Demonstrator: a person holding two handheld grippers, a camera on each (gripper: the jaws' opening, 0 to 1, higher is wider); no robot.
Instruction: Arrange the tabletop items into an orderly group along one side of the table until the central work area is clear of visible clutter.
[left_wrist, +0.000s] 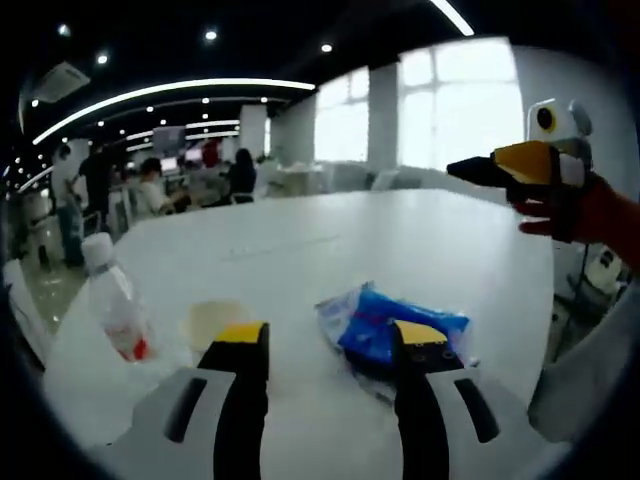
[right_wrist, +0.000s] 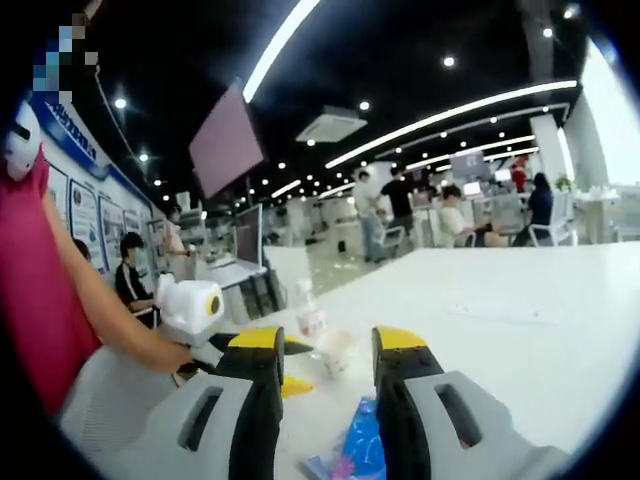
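The blue packet (left_wrist: 395, 330) lies on the counter (left_wrist: 400, 240) just ahead of the released left tool (left_wrist: 330, 335). Soft, light and crinkly, it is best pinched at mid-body. The right tool (right_wrist: 325, 340) is likewise released.

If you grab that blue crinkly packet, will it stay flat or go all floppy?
Probably floppy: the blue plastic packet looks wrinkled and lumpy, so it would likely sag and bend around the jaws. It seems light, lying thin on the white table. Its shiny film may be a bit slippery, so pushing could make it slide rather than roll.
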